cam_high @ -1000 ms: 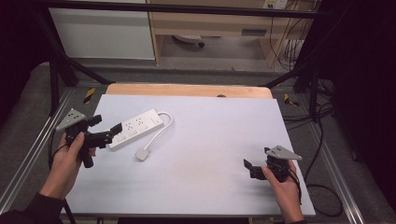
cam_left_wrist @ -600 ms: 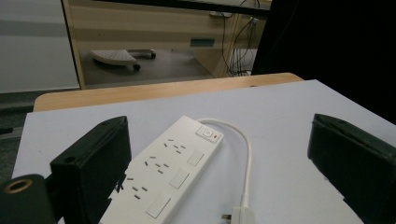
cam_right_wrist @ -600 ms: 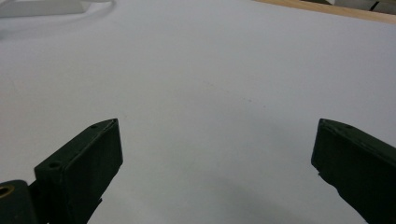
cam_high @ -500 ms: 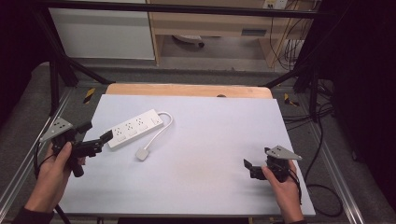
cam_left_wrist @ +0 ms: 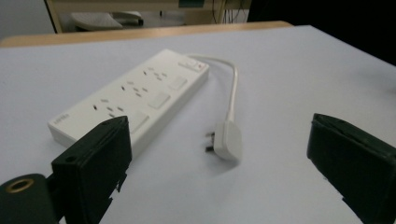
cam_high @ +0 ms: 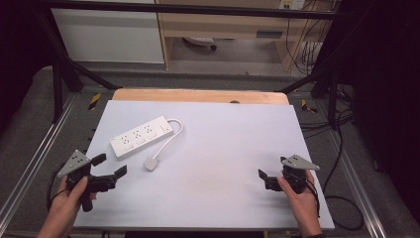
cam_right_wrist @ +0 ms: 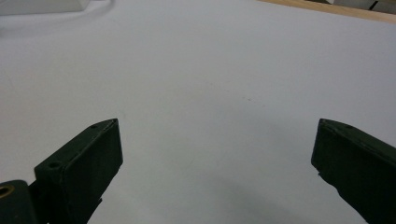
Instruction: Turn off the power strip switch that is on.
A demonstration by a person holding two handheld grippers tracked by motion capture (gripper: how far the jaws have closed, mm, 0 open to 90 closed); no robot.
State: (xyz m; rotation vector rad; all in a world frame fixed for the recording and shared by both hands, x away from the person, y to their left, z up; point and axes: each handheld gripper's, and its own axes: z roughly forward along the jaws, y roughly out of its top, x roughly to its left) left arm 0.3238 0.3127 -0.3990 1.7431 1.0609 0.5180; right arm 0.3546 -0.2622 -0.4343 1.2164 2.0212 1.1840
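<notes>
So the white power strip (cam_high: 141,137) was lying flat on the table (cam_high: 223,148), left of the middle, its cord curling round to the plug (cam_high: 150,163) just beside it. The left gripper (cam_high: 110,168) sat near the plug, jaws wide apart, holding nothing. The right gripper (cam_high: 264,179) was well off at the right edge, jaws also spread.
</notes>
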